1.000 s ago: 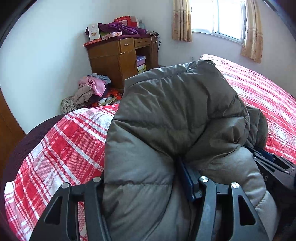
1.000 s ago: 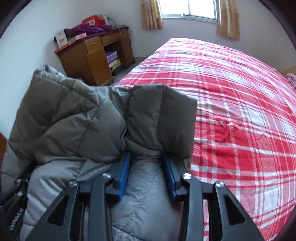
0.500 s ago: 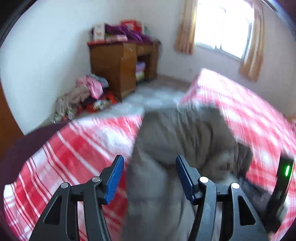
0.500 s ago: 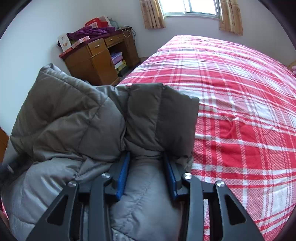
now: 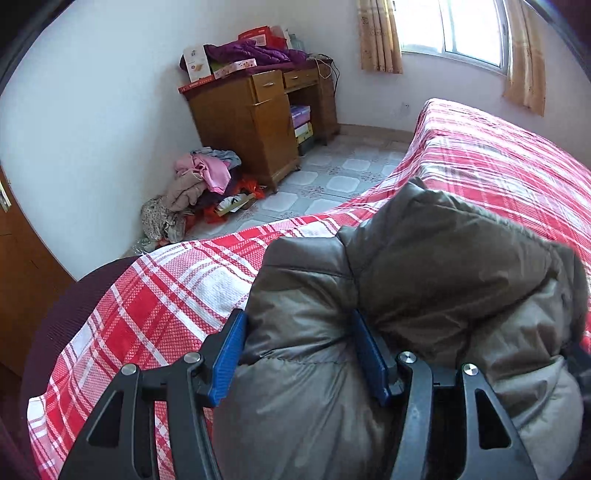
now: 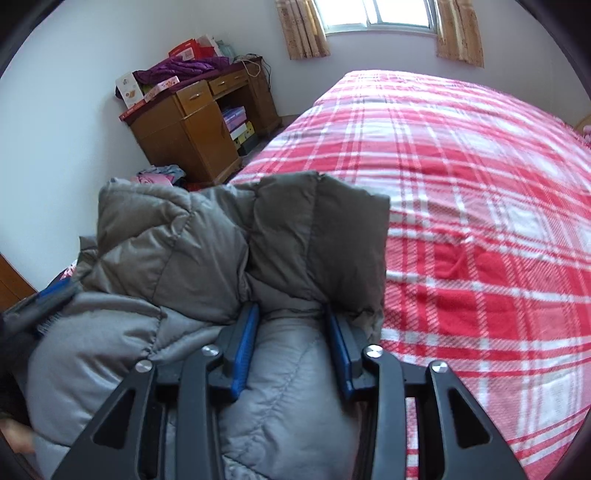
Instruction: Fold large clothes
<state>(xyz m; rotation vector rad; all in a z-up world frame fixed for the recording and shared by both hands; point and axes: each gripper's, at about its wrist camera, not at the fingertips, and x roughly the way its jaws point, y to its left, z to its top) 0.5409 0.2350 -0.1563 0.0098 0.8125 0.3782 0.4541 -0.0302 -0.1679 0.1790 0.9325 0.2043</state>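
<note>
A grey quilted puffer jacket (image 5: 424,280) lies bunched on a bed with a red and white plaid cover (image 5: 155,295). My left gripper (image 5: 301,354) has its blue pads on either side of a thick fold at the jacket's left end, closed on it. My right gripper (image 6: 291,347) is shut on another thick fold of the jacket (image 6: 207,251) at its right end, above the plaid cover (image 6: 480,221). The left gripper's blue pad shows blurred at the left edge of the right wrist view (image 6: 55,291).
A wooden desk (image 5: 258,114) with boxes and purple cloth on top stands against the far wall. A pile of clothes (image 5: 195,192) lies on the tiled floor beside it. A curtained window (image 5: 454,33) is behind the bed. A wooden door (image 5: 14,280) is at left.
The left gripper let go of the jacket, swung out open, and now grips a fold again lower down. The jacket has dropped lower. The right gripper kept its hold.
</note>
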